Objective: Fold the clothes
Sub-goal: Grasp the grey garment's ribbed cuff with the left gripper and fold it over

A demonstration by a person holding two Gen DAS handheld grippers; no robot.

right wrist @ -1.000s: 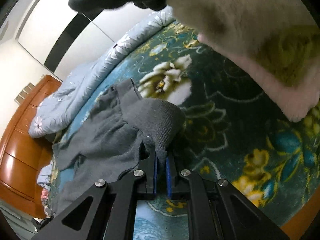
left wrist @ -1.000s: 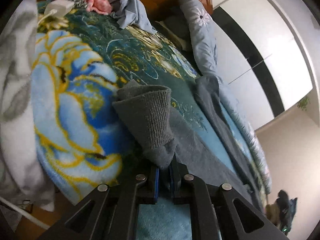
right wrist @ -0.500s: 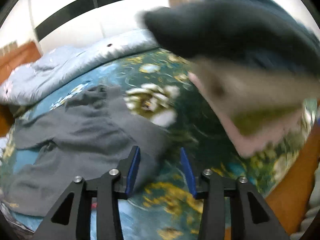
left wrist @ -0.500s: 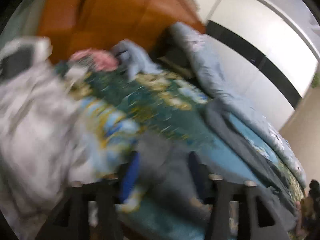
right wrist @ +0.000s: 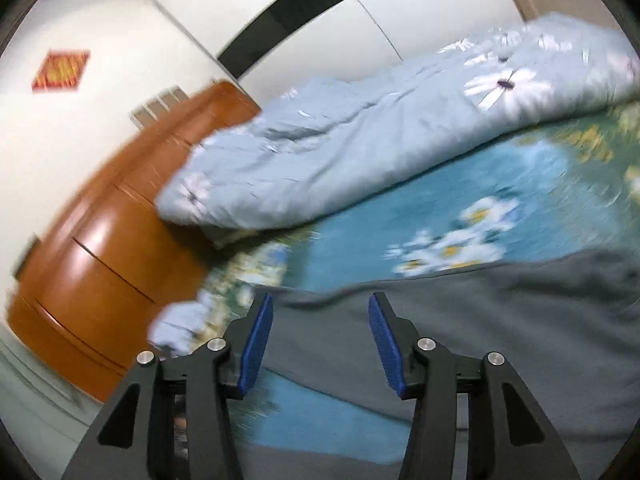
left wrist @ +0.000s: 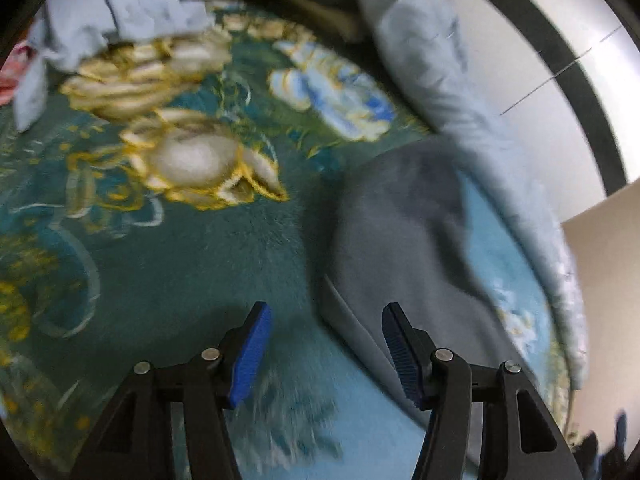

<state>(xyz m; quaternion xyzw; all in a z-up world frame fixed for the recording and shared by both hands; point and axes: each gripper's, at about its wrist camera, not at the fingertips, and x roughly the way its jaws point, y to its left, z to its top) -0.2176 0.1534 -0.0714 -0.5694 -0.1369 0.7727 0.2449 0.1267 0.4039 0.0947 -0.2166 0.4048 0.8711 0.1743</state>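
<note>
A grey knit garment [left wrist: 400, 248] lies spread on the teal floral blanket [left wrist: 180, 272] of the bed. My left gripper [left wrist: 326, 354] is open and empty, hovering over the garment's left edge. In the right wrist view the same grey garment [right wrist: 500, 320] fills the lower right. My right gripper [right wrist: 320, 340] is open and empty just above its near edge. Both views are blurred by motion.
A pale blue quilt [right wrist: 360, 136] is bunched along the far side of the bed, also in the left wrist view [left wrist: 460, 92]. A pale blue garment [left wrist: 108, 12] and something pink [left wrist: 10, 68] lie near the head. An orange wooden headboard [right wrist: 100, 248] stands left.
Both grippers were shut on the grey garment's cuffs one second ago. They have let go, opened, and swung to other parts of the garment.
</note>
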